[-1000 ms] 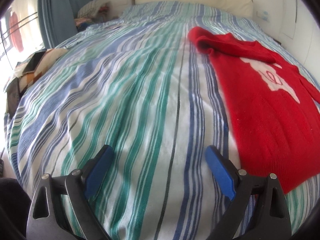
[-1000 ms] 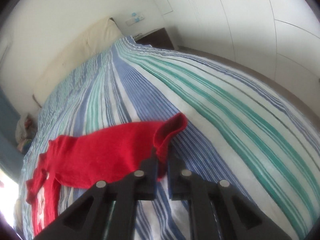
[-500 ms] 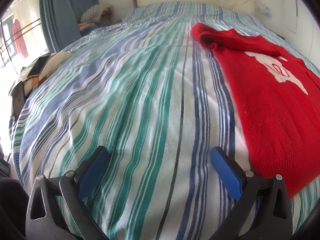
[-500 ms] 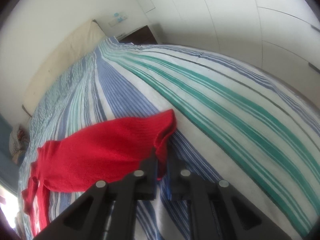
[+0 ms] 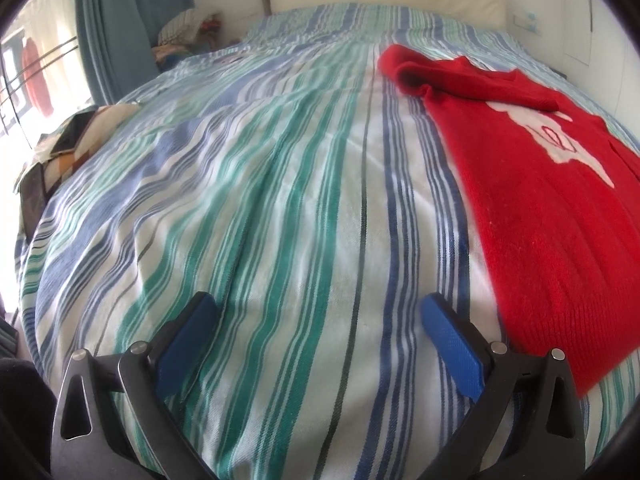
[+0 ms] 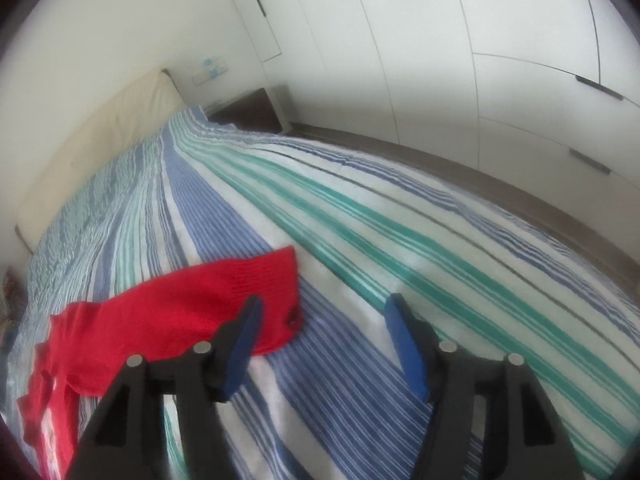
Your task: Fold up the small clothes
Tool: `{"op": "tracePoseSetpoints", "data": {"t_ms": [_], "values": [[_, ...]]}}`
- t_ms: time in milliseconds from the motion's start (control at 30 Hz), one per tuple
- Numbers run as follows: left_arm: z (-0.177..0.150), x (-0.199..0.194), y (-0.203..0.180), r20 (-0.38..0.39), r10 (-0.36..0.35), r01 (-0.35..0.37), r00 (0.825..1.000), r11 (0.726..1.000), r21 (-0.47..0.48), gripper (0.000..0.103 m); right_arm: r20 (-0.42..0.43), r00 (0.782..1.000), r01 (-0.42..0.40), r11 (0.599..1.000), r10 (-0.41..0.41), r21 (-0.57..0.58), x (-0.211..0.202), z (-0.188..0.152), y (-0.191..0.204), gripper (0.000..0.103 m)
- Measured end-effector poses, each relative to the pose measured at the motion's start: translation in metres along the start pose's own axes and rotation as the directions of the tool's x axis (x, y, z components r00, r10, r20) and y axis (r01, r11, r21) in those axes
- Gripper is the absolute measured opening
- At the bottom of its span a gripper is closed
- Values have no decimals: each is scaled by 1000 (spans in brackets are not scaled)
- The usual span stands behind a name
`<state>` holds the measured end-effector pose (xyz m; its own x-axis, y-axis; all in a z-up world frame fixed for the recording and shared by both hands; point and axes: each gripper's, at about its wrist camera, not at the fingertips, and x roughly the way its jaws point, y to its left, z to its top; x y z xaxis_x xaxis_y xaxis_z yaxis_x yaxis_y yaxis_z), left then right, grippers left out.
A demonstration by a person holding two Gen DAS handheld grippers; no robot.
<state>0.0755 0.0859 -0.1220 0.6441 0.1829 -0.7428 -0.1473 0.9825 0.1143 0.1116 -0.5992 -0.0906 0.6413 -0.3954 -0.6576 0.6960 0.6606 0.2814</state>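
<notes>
Sweater lies beside parted right tongs.

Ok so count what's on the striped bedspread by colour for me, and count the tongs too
Red: 1, the red sweater lying flat on the striped bedspread.
Black tongs with blue pads: 2, the left tongs and the right tongs, both open with nothing between them.
Total: 3
</notes>
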Motion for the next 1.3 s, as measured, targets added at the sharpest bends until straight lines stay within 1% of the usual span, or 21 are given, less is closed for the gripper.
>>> {"op": "tracePoseSetpoints", "data": {"t_ms": [133, 233, 300, 367, 467, 567, 633, 700, 767, 833, 900, 967, 1033, 1067, 1100, 1133, 1167, 1200, 1233, 1267, 1300], "values": [[1, -3, 1, -15, -5, 5, 1000, 1000, -5, 102, 84, 996, 34, 999, -33, -11, -36, 6, -5, 69], [9, -15, 5, -34, -8, 9, 999, 1000, 15, 102, 101, 994, -25, 999, 29, -48, -64, 6, 1, 71], [25, -34, 10, 8, -29, 29, 1000, 999, 22, 102, 105, 991, -69, 993, 78, -92, -84, 0, 9, 78], [56, -59, 15, 87, -65, 64, 994, 998, 21, 102, 115, 986, -102, 984, 120, -149, -102, -13, 17, 82], [121, -93, 11, 220, -140, 139, 965, 990, 21, 102, 132, 977, -130, 963, 165, -236, -118, -38, 30, 83], [185, -101, -20, 257, -271, 254, 928, 962, 97, 102, 94, 975, -169, 948, 201, -269, -117, -56, 46, 83], [220, -86, -60, 193, -360, 319, 913, 924, 213, 102, 70, 965, -225, 935, 253, -273, -115, -59, 53, 83], [240, -57, -109, 85, -407, 359, 909, 872, 334, 102, 70, 962, -231, 923, 264, -308, -115, -62, 58, 83], [249, -21, -156, -23, -380, 352, 925, 830, 433, 102, 64, 964, -225, 917, 260, -330, -113, -65, 60, 83], [253, 10, -195, -97, -332, 334, 938, 800, 499, 100, 36, 963, -242, 917, 267, -317, -111, -68, 57, 83], [257, 33, -223, -150, -314, 344, 938, 776, 528, 86, 15, 965, -247, 923, 263, -296, -108, -68, 52, 83], [264, 53, -243, -171, -298, 343, 939, 777, 528, 84, 0, 967, -245, 927, 256, -284, -105, -69, 49, 83], [270, 76, -251, -192, -285, 344, 939, 804, 485, 87, -13, 967, -248, 928, 255, -277, -102, -69, 49, 83], [272, 89, -253, -221, -286, 357, 932, 820, 448, 91, -21, 966, -252, 928, 256, -276, -100, -69, 49, 83], [273, 105, -254, -263, -295, 383, 918, 831, 404, 92, -29, 966, -256, 926, 258, -276, -99, -70, 51, 83], [271, 121, -252, -315, -314, 417, 896, 837, 353, 92, -36, 965, -259, 925, 260, -277, -97, -70, 52, 83], [267, 133, -251, -366, -347, 464, 864, 832, 305, 91, -43, 964, -262, 923, 261, -281, -96, -72, 53, 83], [261, 140, -249, -410, -396, 523, 822, 811, 264, 87, -50, 964, -265, 921, 261, -286, -95, -73, 55, 83], [255, 140, -249, -437, -443, 578, 783, 777, 248, 86, -56, 964, -266, 919, 262, -292, -95, -74, 57, 83], [247, 130, -251, -460, -499, 649, 735, 714, 262, 86, -63, 963, -267, 916, 261, -298, -94, -75, 59, 83], [236, 113, -253, -496, -551, 728, 671, 616, 301, 86, -70, 964, -267, 914, 258, -305, -93, -76, 60, 83]]}}
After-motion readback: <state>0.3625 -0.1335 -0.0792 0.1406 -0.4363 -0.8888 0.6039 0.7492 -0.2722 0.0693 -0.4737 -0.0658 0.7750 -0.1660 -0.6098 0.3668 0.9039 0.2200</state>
